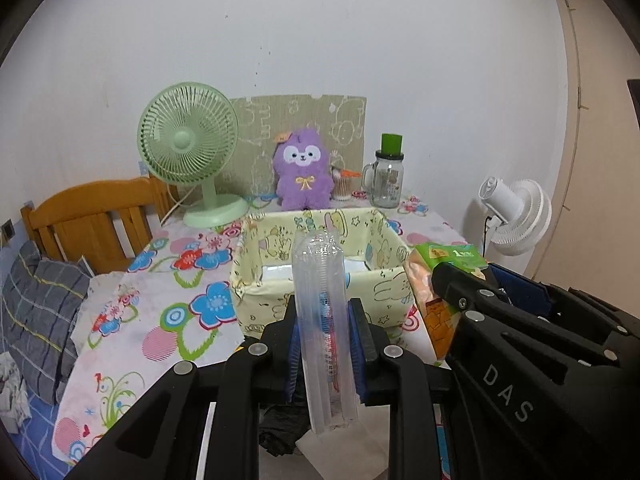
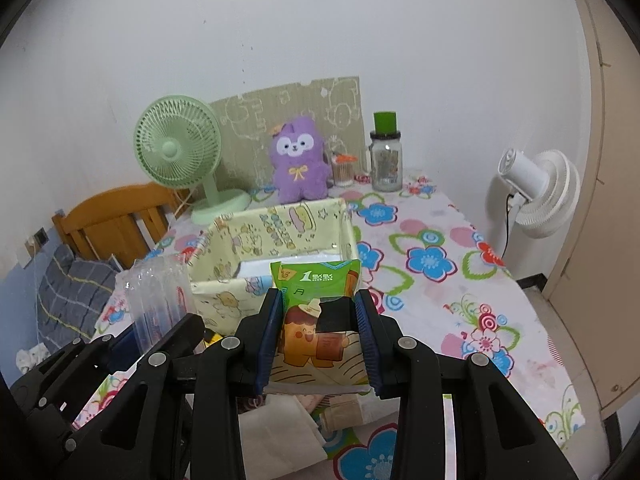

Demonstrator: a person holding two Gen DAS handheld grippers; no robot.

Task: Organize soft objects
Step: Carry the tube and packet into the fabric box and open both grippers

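My left gripper (image 1: 323, 334) is shut on a clear sleeve of stacked plastic cups (image 1: 324, 320), held upright just in front of the yellow fabric box (image 1: 384, 288). My right gripper (image 2: 318, 336) is shut on a green and orange tissue pack (image 2: 320, 320), held in front of the same yellow fabric box (image 2: 224, 300). The tissue pack (image 1: 436, 280) and right gripper show at right in the left wrist view. The cup sleeve (image 2: 158, 300) shows at left in the right wrist view. A purple plush toy (image 1: 303, 170) sits behind the box by the wall.
A green desk fan (image 1: 188, 152), a glass jar with a green lid (image 1: 387, 176) and a cotton swab holder (image 1: 342, 186) stand at the table's back. A white fan (image 2: 536, 196) stands to the right. A wooden chair (image 1: 92, 220) is at left. Paper items (image 2: 280, 428) lie below my right gripper.
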